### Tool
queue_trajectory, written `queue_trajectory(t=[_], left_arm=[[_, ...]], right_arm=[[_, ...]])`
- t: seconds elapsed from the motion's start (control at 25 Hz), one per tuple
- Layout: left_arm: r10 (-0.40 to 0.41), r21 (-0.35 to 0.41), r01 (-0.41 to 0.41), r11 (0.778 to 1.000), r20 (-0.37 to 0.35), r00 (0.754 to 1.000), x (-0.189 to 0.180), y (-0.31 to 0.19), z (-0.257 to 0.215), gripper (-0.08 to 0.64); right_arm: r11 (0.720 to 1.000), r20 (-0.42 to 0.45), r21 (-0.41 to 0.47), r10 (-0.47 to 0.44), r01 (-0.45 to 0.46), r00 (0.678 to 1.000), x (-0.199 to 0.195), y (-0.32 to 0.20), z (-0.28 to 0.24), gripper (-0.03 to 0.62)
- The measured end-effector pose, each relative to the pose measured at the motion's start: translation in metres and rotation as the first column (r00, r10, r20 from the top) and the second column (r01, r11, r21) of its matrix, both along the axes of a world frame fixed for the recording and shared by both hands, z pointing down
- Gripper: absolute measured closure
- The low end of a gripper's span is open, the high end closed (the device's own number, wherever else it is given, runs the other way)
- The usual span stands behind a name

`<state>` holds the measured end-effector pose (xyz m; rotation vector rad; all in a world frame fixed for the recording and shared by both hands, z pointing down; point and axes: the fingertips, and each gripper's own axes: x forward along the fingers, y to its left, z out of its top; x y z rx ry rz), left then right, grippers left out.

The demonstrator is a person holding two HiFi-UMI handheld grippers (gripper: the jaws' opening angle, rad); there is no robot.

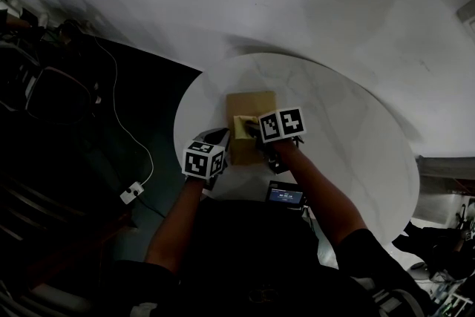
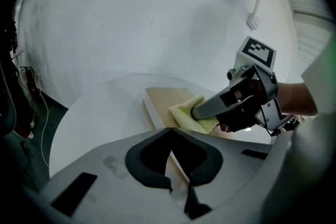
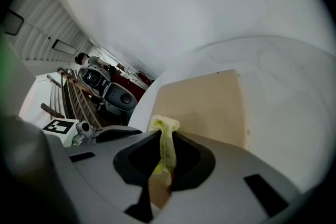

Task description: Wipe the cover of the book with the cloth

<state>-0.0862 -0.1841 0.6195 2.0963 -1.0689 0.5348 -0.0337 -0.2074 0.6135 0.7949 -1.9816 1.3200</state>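
Observation:
A tan book (image 1: 252,104) lies on the round white table (image 1: 349,137), a little left of its middle. My right gripper (image 1: 249,128) is shut on a yellow cloth (image 1: 242,125) and holds it down on the near part of the cover. In the right gripper view the cloth (image 3: 167,144) hangs pinched between the jaws (image 3: 164,136), over the cover (image 3: 210,107). My left gripper (image 1: 221,139) is at the book's near left edge. In its own view the jaws (image 2: 170,132) are shut on that edge of the book (image 2: 165,97), and the right gripper (image 2: 195,112) presses the cloth (image 2: 186,113) just beyond.
A small dark device with a lit screen (image 1: 285,195) sits at the table's near edge. Left of the table, a white cable with a power strip (image 1: 132,193) lies on the dark floor, near dark chairs (image 1: 44,93). A parked scooter (image 3: 105,86) stands beyond the table.

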Motion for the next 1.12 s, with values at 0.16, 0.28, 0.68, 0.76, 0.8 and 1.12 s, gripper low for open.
queue_trajectory(t=[0.16, 0.28, 0.68, 0.76, 0.8, 1.12], left_arm=[[0.0, 0.002, 0.0, 1.0, 0.003, 1.0, 0.0, 0.0, 0.0, 0.557], [0.002, 0.001, -0.002, 1.0, 0.005, 1.0, 0.0, 0.0, 0.0, 0.557], [0.007, -0.003, -0.007, 1.0, 0.006, 1.0, 0.0, 0.0, 0.001, 0.557], [0.006, -0.002, -0.006, 1.0, 0.005, 1.0, 0.0, 0.0, 0.001, 0.557], [0.006, -0.002, -0.005, 1.0, 0.005, 1.0, 0.001, 0.0, 0.001, 0.557], [0.011, -0.001, -0.011, 1.0, 0.011, 1.0, 0.0, 0.0, 0.002, 0.557]], right_arm=[[1.0, 0.0, -0.003, 0.026, -0.026, 1.0, 0.013, -0.001, -0.001, 0.505], [0.999, -0.007, -0.002, 0.041, -0.041, 0.999, 0.025, -0.002, -0.001, 0.505], [0.994, -0.033, 0.002, 0.108, -0.107, 0.994, 0.072, -0.004, 0.0, 0.505], [0.993, -0.038, 0.004, 0.121, -0.121, 0.992, 0.081, -0.004, 0.0, 0.505], [0.992, -0.041, 0.004, 0.128, -0.127, 0.991, 0.086, -0.004, 0.0, 0.505], [0.986, -0.067, 0.004, 0.169, -0.169, 0.983, 0.116, -0.002, 0.005, 0.505]])
